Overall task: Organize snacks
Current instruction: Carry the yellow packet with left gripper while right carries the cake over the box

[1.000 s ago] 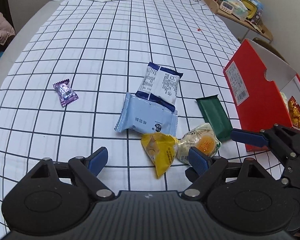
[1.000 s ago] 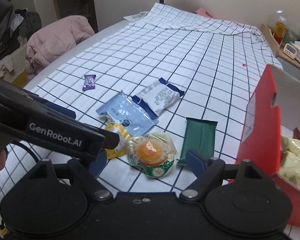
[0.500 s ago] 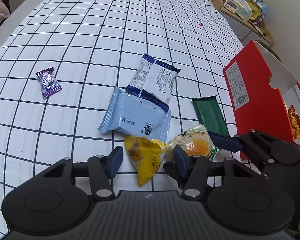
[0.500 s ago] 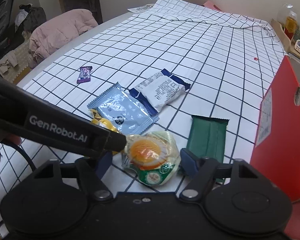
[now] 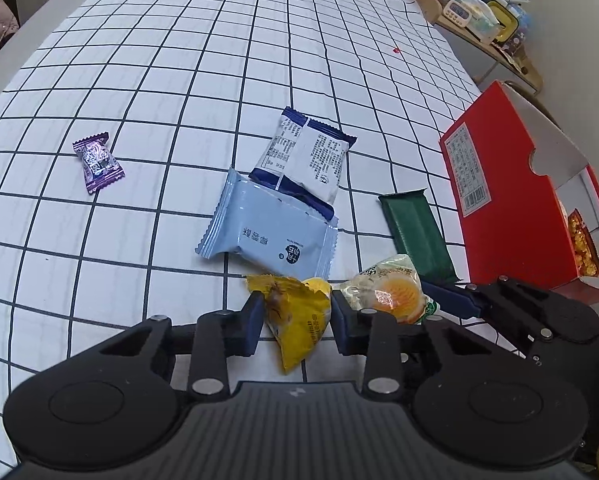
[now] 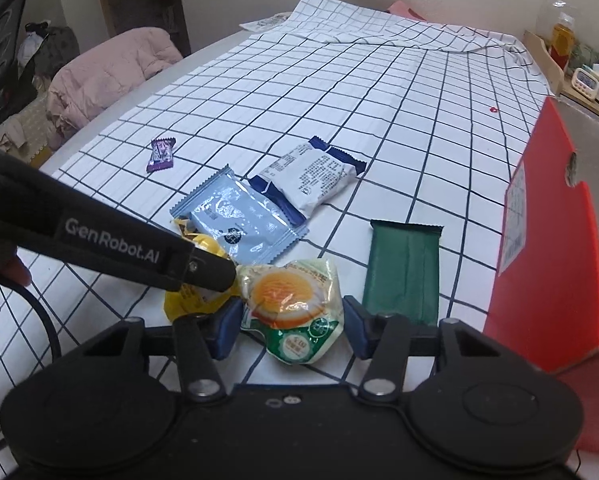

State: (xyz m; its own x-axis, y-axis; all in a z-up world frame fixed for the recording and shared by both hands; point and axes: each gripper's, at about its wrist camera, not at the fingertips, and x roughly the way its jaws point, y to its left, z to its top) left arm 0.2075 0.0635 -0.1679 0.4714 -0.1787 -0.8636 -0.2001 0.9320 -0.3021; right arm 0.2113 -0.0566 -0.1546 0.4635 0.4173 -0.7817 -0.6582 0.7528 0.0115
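Pick-up step, both hands at once. The left gripper [image 5: 293,322] has its jaws pressed against both sides of the yellow snack packet [image 5: 295,314]; the right gripper [image 6: 293,330] brackets the egg-yolk pastry packet [image 6: 293,300], jaws touching or nearly so, whether clenched cannot be told. Both packets lie on the checked counter [image 5: 179,80], near the open red box [image 5: 511,184]. Likely next move: firm both grips, lift, carry to the box.

Bright wrappers on a white cloth with a black grid [image 5: 179,80]

Yellow crinkled packet [image 5: 297,320], pale blue pouch [image 5: 267,232], dark green bar wrapper [image 5: 417,224], purple candy [image 5: 97,160], red cardboard box [image 5: 499,184].
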